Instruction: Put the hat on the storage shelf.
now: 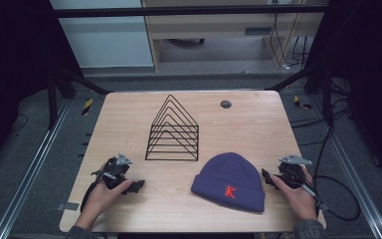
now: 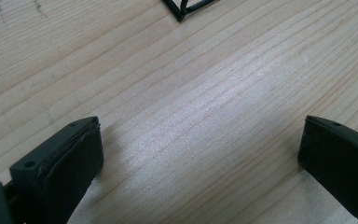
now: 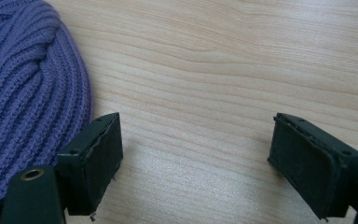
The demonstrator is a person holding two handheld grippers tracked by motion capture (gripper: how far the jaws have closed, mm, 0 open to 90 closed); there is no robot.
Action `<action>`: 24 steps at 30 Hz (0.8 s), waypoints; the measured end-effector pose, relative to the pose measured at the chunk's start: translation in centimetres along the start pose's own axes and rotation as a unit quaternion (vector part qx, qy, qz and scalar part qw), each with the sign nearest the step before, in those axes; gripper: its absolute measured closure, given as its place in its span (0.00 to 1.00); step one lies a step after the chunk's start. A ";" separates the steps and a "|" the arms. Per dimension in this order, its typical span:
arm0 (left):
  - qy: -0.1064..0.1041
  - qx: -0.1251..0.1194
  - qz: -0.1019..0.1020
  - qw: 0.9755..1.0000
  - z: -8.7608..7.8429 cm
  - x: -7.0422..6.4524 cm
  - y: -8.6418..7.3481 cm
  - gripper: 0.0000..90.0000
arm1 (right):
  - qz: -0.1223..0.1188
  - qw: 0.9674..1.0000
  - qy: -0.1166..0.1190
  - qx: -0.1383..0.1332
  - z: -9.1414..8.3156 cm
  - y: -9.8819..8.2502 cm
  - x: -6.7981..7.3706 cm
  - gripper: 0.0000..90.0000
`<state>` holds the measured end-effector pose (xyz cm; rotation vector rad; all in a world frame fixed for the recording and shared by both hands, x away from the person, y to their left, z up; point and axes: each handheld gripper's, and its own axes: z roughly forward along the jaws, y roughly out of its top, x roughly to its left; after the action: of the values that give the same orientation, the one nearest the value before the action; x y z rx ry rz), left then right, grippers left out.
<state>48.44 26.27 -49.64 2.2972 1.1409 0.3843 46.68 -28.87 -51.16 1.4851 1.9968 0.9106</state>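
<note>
At the left of the high view, left hand (image 1: 101,195) wrapped around the left gripper (image 1: 135,186), low on the wooden table (image 1: 129,114) near its front left corner, jaws aimed toward the table's middle. In the left gripper view, left gripper (image 2: 200,154) with jaws spread wide, bare wood grain between them, nothing held; one corner of the black wire rack (image 2: 182,9) just visible at the top edge.

Toward the centre of the high view, the black wire rack (image 1: 173,132) standing upright on the table, a row of nested triangular frames rising to a peak, well apart from both grippers. Behind it and to the right, a small dark round disc (image 1: 225,104) set in the tabletop near the far edge.

Right of centre, a purple knit beanie (image 1: 231,180) lying flat near the front edge, a red letter K (image 1: 230,191) on its cuff, facing the person.

At the right, right hand (image 1: 298,196) gripping the right gripper (image 1: 267,178), jaws pointing at the beanie and just beside its edge. In the right gripper view, right gripper (image 3: 196,158) wide open and empty, one jaw right next to the ribbed purple beanie (image 3: 23,102); cannot tell whether touching. Black cable (image 1: 335,199) trailing off the table's right side.
</note>
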 end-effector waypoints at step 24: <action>0.000 0.004 0.000 1.000 0.0 0.0 0.1 0.00 | -0.050 0.998 0.029 0.015 -1.1 5.9 2.1 0.18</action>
<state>48.47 26.22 -49.60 2.3037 1.1437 0.3795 49.04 -26.04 -45.94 1.3747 2.1148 0.8960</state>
